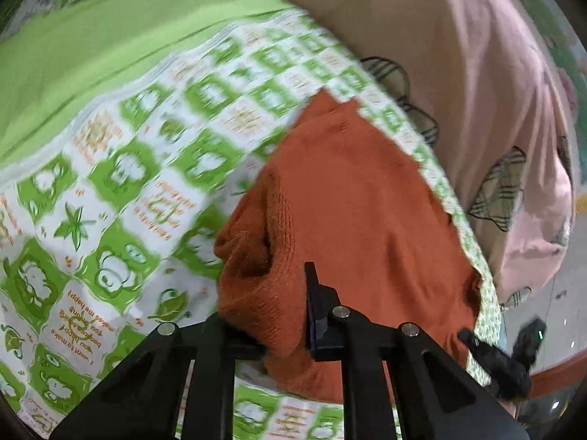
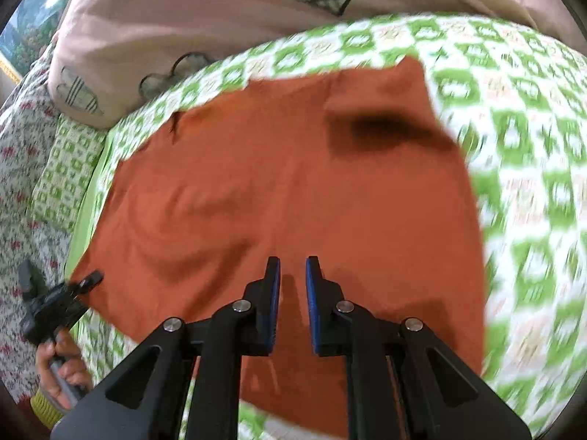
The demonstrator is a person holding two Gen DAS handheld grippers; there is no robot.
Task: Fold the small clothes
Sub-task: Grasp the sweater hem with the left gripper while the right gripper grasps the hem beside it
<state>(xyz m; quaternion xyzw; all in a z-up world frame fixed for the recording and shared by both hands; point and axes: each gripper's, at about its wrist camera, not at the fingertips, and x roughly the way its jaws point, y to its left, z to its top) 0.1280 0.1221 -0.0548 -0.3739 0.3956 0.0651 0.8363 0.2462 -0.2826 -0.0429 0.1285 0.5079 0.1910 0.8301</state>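
Left hand-held gripper (image 1: 282,308) around orange garment (image 1: 352,198) edge

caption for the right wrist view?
Open right hand-held gripper above orange knit garment spread on green-patterned sheet.

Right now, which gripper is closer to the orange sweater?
Left. The left gripper has a bunched edge of the orange sweater pinched between its fingers. The right gripper seems to hover over the sweater's middle, fingers apart, holding nothing.
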